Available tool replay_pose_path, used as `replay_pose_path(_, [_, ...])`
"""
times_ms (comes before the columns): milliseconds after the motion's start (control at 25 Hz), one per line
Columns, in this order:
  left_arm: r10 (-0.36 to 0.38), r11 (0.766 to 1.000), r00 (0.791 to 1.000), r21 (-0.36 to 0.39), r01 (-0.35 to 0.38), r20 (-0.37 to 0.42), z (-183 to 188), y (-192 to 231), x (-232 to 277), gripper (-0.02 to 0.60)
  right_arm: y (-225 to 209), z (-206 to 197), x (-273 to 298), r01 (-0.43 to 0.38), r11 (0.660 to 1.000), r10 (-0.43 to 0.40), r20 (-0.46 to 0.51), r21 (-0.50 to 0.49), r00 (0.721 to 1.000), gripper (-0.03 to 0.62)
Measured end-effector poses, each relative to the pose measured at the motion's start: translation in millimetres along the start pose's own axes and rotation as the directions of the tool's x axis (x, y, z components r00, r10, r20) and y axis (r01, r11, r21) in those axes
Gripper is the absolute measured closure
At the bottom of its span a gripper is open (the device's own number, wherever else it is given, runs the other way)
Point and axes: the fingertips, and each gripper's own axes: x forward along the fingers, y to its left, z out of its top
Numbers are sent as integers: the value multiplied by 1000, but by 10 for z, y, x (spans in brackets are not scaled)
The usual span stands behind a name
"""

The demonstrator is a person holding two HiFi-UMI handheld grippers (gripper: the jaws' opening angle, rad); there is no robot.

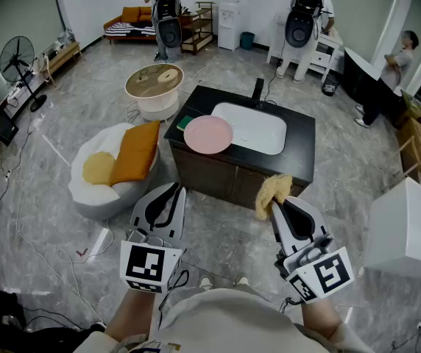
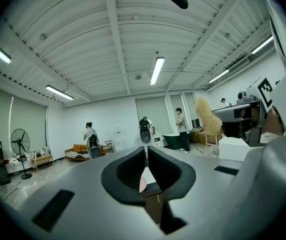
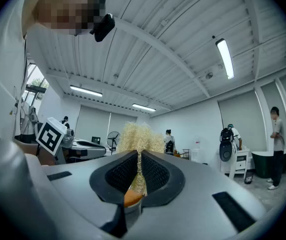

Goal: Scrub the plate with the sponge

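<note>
The right tool was clamped on the sponge, a pale yellow, stringy tuft that stuck out past the tips, and its own camera showed the fibres squeezed between the two ribbed pads. Over on the other side the left tool was carrying nothing, its jaws drawn in to a thin slit with only air between them. Both tools were held level, out in front of the person, above the grey floor and well short of the work area.

The pink plate lay flat on the dark surface, at its left end, with its rim just overlapping the edge of the white sink. A small green item sat right beside the plate on that same end. To the left of the cabinet there was a white beanbag with an orange cushion on it, and a round table stood behind.
</note>
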Motion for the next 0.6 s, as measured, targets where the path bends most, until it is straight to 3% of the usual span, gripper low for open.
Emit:
replay_pose_path(320, [-60, 998, 998, -34, 59, -13, -96, -20, 25, 548, 107, -167, 123, -29, 1000, 29, -74, -2, 997, 548])
replay_pose_path(600, [-54, 997, 998, -53, 53, -20, -137, 150, -76, 549, 244, -178, 312, -38, 999, 35, -108, -21, 994, 548])
